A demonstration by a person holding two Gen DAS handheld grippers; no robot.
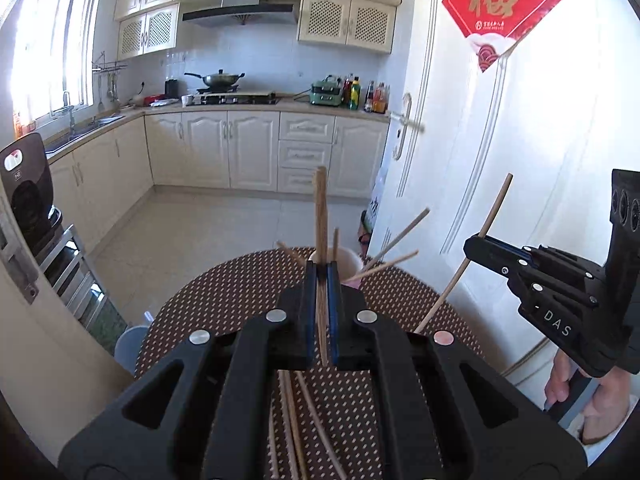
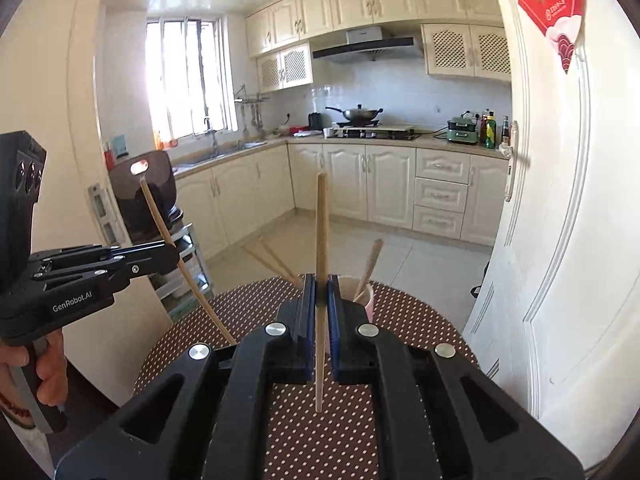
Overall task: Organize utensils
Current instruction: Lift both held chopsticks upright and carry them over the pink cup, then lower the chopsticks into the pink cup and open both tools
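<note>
My left gripper [image 1: 321,270] is shut on a wooden chopstick [image 1: 320,208] held upright above the table; it also shows in the right wrist view [image 2: 170,257], its chopstick [image 2: 160,216] slanted. My right gripper [image 2: 321,282] is shut on another chopstick [image 2: 321,232], upright; it shows in the left wrist view [image 1: 474,245] with its chopstick [image 1: 490,220]. A pink cup [image 2: 370,300] stands at the table's far edge with chopsticks [image 2: 372,260] leaning in it; it also shows in the left wrist view [image 1: 350,266]. Several loose chopsticks [image 1: 294,420] lie on the table under my left gripper.
The round table has a brown dotted cloth [image 2: 320,440]. A white door [image 2: 560,240] stands close on the right. A black appliance on a metal rack [image 1: 28,200] stands to the left. Kitchen cabinets and floor lie beyond.
</note>
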